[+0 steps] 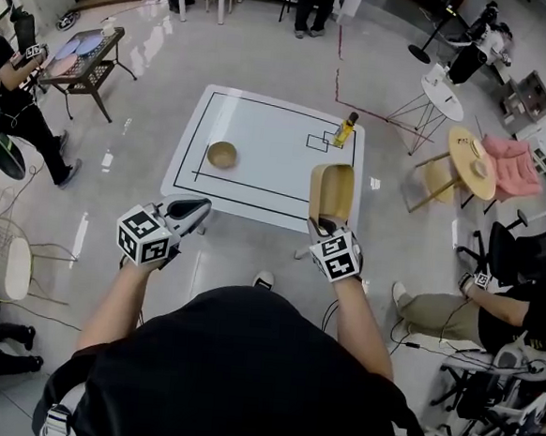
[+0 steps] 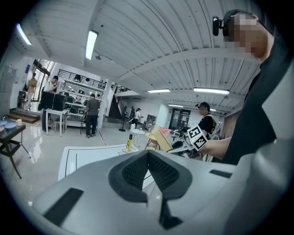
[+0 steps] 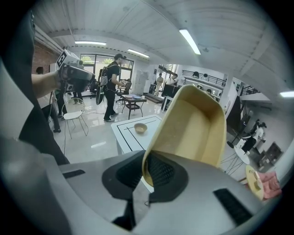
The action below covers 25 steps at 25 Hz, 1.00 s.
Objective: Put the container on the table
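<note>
My right gripper (image 1: 326, 224) is shut on the rim of a tan wooden container (image 1: 332, 191), an oblong tray held upright above the near right edge of the white table (image 1: 262, 117). In the right gripper view the container (image 3: 190, 128) rises from the jaws and fills the centre. My left gripper (image 1: 196, 211) hangs shut and empty in front of the table's near left edge; its jaws meet in the left gripper view (image 2: 148, 153), where the container (image 2: 159, 138) shows at the right.
A small wooden bowl (image 1: 222, 154) sits on the table's left part, and a yellow bottle (image 1: 344, 130) stands at its far right corner. Round side tables (image 1: 470, 160), chairs and several people surround the table. A seated person (image 1: 454, 307) is close on the right.
</note>
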### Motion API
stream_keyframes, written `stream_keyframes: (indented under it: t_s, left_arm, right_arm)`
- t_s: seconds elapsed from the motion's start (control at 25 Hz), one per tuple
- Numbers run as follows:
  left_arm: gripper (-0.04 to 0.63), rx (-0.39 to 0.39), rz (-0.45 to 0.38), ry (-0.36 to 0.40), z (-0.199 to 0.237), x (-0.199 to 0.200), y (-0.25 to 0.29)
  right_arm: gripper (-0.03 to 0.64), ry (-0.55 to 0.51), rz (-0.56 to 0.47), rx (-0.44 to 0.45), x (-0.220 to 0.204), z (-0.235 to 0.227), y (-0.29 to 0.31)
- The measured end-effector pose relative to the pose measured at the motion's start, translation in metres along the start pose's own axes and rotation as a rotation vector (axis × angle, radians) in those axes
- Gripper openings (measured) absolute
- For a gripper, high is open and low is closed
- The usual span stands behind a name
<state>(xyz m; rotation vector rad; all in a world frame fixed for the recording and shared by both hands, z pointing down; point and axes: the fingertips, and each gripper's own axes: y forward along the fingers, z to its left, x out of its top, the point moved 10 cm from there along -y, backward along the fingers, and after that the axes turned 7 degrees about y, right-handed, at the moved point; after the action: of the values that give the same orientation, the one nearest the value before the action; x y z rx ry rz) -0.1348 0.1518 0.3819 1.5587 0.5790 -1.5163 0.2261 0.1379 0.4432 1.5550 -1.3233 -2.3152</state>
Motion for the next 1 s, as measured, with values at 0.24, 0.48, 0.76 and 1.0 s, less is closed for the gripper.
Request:
stream_keyframes:
  t_s: [0.24, 0.48, 0.76, 1.0]
  left_arm:
    - [0.006, -0.005, 0.003, 0.006, 0.003, 0.003, 0.019]
    - [0.006, 0.0, 0.01, 0.002, 0.012, 0.007, 0.036]
    - [0.006, 0.003, 0.023, 0.005, 0.029, 0.012, 0.064]
    - [0.006, 0.001, 0.042, 0.001, 0.042, 0.016, 0.09]
  right_arm:
    - [0.017, 0.014, 0.018, 0.011, -0.005, -0.013, 0.005]
    - [0.017, 0.015, 0.005, 0.009, -0.005, -0.034, 0.016]
    - [0.017, 0.014, -0.001, 0.029, 0.002, -0.062, 0.036]
    - [0.017, 0.017, 0.005, 0.056, 0.009, -0.084, 0.052]
